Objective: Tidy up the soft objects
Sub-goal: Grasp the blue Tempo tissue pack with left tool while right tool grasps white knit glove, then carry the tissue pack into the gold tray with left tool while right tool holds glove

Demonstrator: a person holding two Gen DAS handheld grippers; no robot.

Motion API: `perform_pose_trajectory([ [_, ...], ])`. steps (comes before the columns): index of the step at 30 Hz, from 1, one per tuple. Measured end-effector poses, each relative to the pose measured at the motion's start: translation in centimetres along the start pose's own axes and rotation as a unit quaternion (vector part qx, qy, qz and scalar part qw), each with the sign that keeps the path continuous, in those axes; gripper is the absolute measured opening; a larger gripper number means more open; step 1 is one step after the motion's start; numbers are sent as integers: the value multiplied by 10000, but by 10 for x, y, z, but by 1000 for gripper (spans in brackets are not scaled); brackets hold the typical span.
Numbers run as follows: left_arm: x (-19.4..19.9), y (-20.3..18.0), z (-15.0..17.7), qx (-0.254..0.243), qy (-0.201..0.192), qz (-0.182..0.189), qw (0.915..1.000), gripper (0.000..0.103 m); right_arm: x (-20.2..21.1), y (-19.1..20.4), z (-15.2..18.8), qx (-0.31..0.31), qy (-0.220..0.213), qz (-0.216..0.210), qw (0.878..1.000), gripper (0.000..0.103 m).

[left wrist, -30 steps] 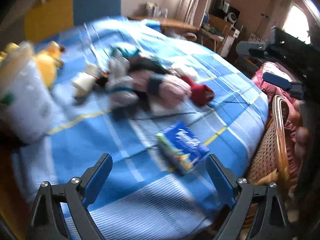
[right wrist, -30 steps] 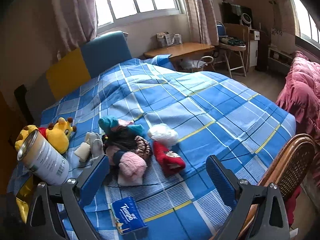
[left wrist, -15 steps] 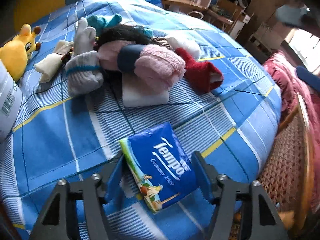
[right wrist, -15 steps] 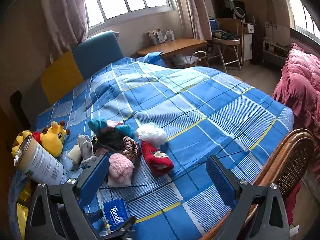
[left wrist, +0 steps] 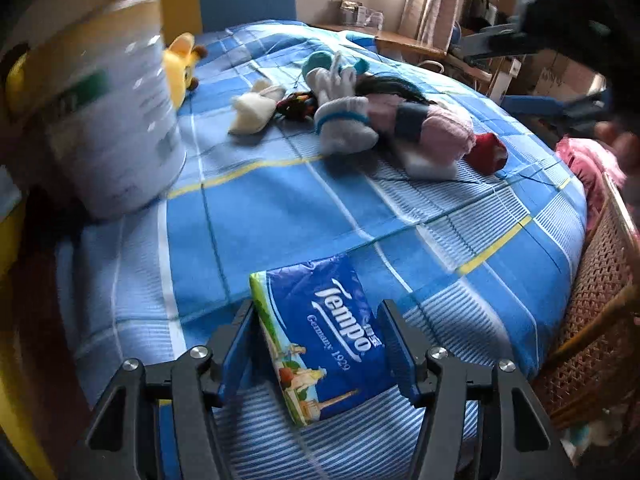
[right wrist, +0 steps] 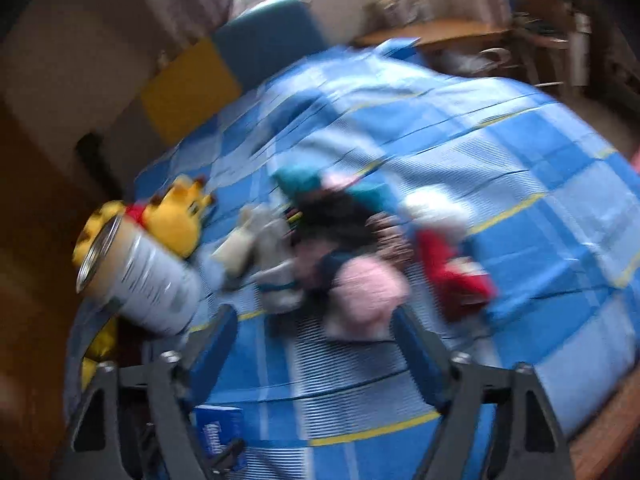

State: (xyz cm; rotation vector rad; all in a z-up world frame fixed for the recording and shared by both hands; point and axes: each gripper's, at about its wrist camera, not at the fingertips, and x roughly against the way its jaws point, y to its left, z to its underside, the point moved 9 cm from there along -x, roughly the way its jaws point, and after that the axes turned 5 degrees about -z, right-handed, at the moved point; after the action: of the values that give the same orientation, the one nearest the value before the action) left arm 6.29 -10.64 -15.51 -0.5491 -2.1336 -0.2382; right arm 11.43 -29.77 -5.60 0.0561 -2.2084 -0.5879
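My left gripper (left wrist: pixel 320 344) is shut on a blue Tempo tissue pack (left wrist: pixel 320 340), held at the near edge of the blue checked bed (left wrist: pixel 280 208). A pile of soft things lies farther in: grey socks (left wrist: pixel 344 120), a pink rolled sock (left wrist: pixel 436 132), a cream sock (left wrist: pixel 256 112), a red sock (left wrist: pixel 486 152) and a yellow plush toy (left wrist: pixel 182 68). My right gripper (right wrist: pixel 316 340) is open and empty above the bed, in front of the pink sock (right wrist: pixel 368 284). The right wrist view is blurred. The tissue pack also shows in that view (right wrist: pixel 218 428).
A large white tin can (left wrist: pixel 112 120) stands at the left edge of the bed. A wicker chair (left wrist: pixel 600 320) stands at the right edge. A desk (left wrist: pixel 408 40) with clutter stands beyond the bed. A blue and yellow headboard (right wrist: pixel 224 72) is at the back.
My left gripper has closed on the tissue pack and swung left toward the can. My right gripper has moved down and closer to the sock pile, and its view has blurred.
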Motion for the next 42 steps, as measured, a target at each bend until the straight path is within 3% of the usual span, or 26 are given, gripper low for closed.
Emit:
perform_pose_trajectory([
  [3,-3,3,1,297,-38,179,9994,62,-38,22,4,288,325,-40,9990,56],
  [11,-3,1,1,263,-159,140,9994,62,-123,35,0,881,771,152,9930,56],
  [14,-1,2,3,245,-221,123,9994,62,-144,26,6,978,1009,295,9896,46],
  [23,6,4,5,314,-258,73,9991,58,-155,8,4,249,1166,-241,9926,49],
  [29,18,3,11,290,-154,40,9995,56,-156,12,7,528,1128,-157,9921,51],
  [34,52,12,5,323,-411,105,9986,56,-157,17,9,809,1088,17,9908,51],
  [37,84,31,-1,580,-690,195,9957,56,-156,19,11,1000,1053,98,9894,51],
  [42,119,87,-1,1397,-822,227,9865,56,-155,21,12,1172,1008,196,9878,51],
])
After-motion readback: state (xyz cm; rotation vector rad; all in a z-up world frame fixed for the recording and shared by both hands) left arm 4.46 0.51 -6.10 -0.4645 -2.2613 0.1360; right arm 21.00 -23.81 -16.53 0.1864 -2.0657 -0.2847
